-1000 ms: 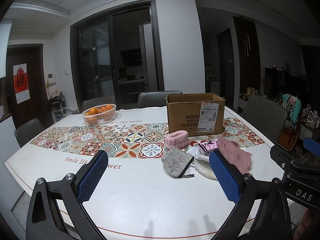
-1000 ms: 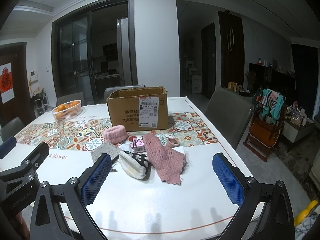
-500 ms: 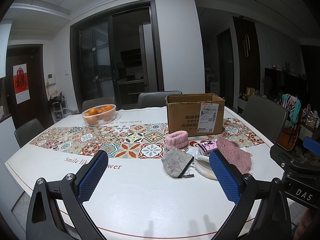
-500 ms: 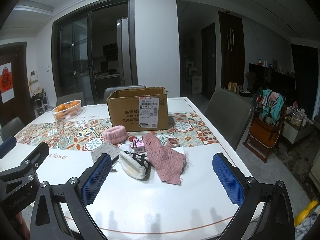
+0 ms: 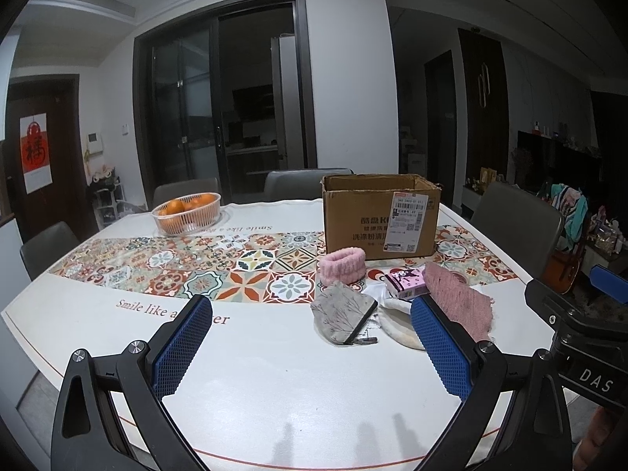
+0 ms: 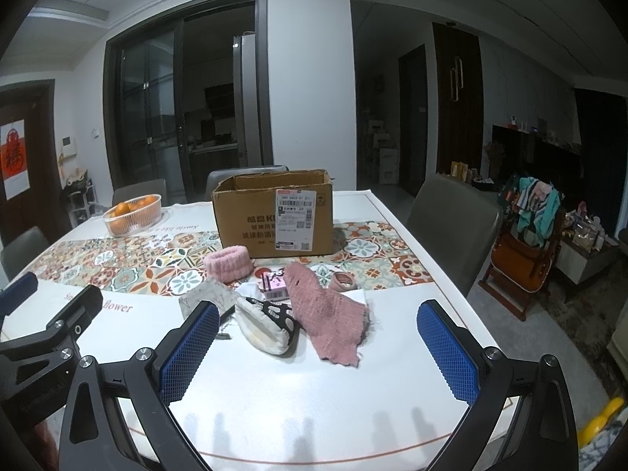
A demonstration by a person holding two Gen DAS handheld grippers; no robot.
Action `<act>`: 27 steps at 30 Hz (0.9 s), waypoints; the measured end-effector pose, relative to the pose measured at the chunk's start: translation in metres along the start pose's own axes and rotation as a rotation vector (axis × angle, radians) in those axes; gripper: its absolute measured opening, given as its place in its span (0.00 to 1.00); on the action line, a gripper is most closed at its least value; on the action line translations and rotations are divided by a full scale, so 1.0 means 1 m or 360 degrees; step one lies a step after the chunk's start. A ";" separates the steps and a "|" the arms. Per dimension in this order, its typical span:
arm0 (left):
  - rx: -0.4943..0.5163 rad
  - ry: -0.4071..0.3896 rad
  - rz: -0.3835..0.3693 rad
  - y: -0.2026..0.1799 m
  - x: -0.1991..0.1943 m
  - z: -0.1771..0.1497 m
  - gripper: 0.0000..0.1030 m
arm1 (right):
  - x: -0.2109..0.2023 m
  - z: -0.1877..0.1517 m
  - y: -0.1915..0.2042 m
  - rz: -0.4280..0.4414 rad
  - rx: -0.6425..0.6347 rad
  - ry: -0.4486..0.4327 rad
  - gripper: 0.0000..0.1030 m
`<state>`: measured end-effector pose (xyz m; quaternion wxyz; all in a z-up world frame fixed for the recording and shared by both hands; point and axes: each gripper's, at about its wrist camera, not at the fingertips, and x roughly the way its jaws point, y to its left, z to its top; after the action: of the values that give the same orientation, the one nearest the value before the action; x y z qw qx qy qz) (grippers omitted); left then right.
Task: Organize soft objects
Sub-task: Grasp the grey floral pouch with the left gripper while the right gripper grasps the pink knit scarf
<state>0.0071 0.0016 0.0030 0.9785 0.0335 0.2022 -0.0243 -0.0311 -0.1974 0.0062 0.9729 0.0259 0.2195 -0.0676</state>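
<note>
Several soft items (pink knit cloth rumpled) heaped before box.

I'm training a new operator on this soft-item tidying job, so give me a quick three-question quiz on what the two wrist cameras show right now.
1. True or false: the brown cardboard box stands open at the top.
2. Multiple choice: the fluffy pink headband lies
A. inside the box
B. on the patterned table runner in front of the box
C. in the white basket of oranges
3. Fill in: neither the left gripper nor the right gripper holds anything; both are ____.

Key
1. True.
2. B.
3. Open; the dusty-pink knitted cloth and the grey fabric pouch lie untouched on the white table.
</note>
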 end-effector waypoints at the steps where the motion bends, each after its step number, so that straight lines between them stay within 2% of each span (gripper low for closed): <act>1: -0.0003 0.0001 -0.0005 0.001 0.004 -0.001 1.00 | 0.001 0.001 0.001 0.0001 -0.0006 0.0000 0.99; 9: -0.0030 0.0048 -0.0012 0.008 0.033 0.002 0.98 | 0.031 0.006 0.014 0.0019 -0.0067 0.0018 0.99; 18: -0.0017 0.0093 -0.0022 0.009 0.070 0.006 0.90 | 0.071 0.011 0.023 0.0035 -0.0094 0.0051 0.94; 27: -0.0021 0.0237 -0.0029 0.005 0.117 0.001 0.82 | 0.116 0.009 0.027 0.0007 -0.0140 0.0140 0.89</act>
<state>0.1149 0.0025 -0.0423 0.9607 0.0270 0.2748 -0.0292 0.0807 -0.1853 -0.0348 0.9627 -0.0135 0.2648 -0.0544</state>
